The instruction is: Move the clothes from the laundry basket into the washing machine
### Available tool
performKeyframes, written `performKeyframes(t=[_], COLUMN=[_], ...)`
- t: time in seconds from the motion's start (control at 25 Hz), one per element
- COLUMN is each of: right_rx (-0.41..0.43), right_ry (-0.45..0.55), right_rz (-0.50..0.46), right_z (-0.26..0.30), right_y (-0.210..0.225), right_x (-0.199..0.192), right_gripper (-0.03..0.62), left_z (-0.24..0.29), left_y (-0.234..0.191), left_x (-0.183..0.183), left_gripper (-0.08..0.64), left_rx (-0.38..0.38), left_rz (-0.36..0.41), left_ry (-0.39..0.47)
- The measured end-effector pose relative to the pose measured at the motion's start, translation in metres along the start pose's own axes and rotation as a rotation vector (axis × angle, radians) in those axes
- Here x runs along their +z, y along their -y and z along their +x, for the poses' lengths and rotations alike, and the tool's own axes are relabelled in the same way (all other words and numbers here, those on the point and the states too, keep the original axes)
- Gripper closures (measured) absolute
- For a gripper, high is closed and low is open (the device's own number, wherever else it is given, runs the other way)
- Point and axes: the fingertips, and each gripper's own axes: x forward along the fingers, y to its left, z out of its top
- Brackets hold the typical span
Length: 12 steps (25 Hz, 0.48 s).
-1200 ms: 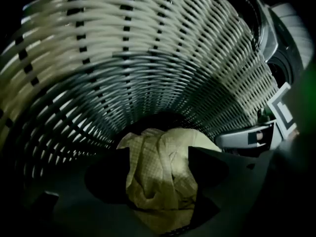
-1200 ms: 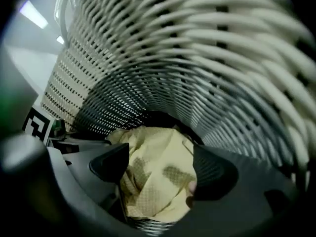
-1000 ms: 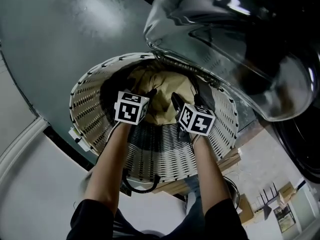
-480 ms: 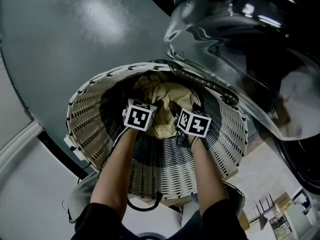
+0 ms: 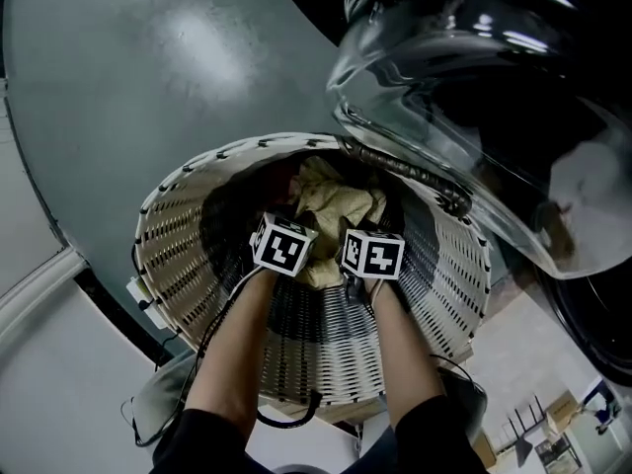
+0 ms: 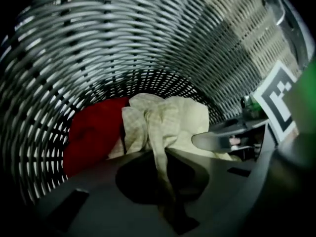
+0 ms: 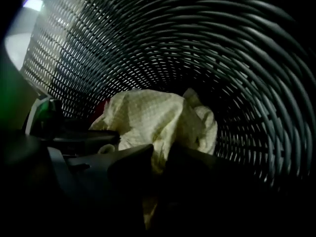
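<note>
A cream checked cloth (image 5: 336,203) lies bunched in the bottom of the white wicker laundry basket (image 5: 163,215), with a red garment (image 6: 94,137) beside it on the left. Both hands reach down into the basket, and the marker cubes (image 5: 286,247) sit just above the cloth. My left gripper (image 6: 162,157) has just been closing and is shut on a thin fold of the cream cloth (image 6: 163,122) that runs down between its jaws. My right gripper (image 7: 161,157) has also just been closing. It is shut on another fold of the same cloth (image 7: 158,117).
The washing machine's round glass door (image 5: 444,87) hangs open over the basket's far right rim, with the dark drum opening behind it. The machine's dark grey front (image 5: 148,77) fills the upper left. A black cable (image 5: 286,415) loops over the basket's near rim.
Both grippers have sunk deeper into the basket and closed from wide open onto the cream cloth, which now stands bunched up between them.
</note>
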Motion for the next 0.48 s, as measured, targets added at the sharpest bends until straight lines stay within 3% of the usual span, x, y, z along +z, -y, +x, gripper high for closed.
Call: performKeyframes(t=[0.08,0.48], right_rx=[-0.009,-0.035], right_ry=[0.001,0.111], right_rz=[-0.021,-0.043], right_z=[-0.006,-0.058], right_y=[-0.006,-0.015], right_x=[0.002,0.024], right_gripper=[0.561,0.572], left_z=[-0.006,-0.053], left_y=[0.006,0.031], left_x=[0.001,0.02], left_gripper=[0.528,0.529], left_rx=[-0.016,-0.053], left_rz=[-0.012,-0.082], left_ry=[0.007,0.094])
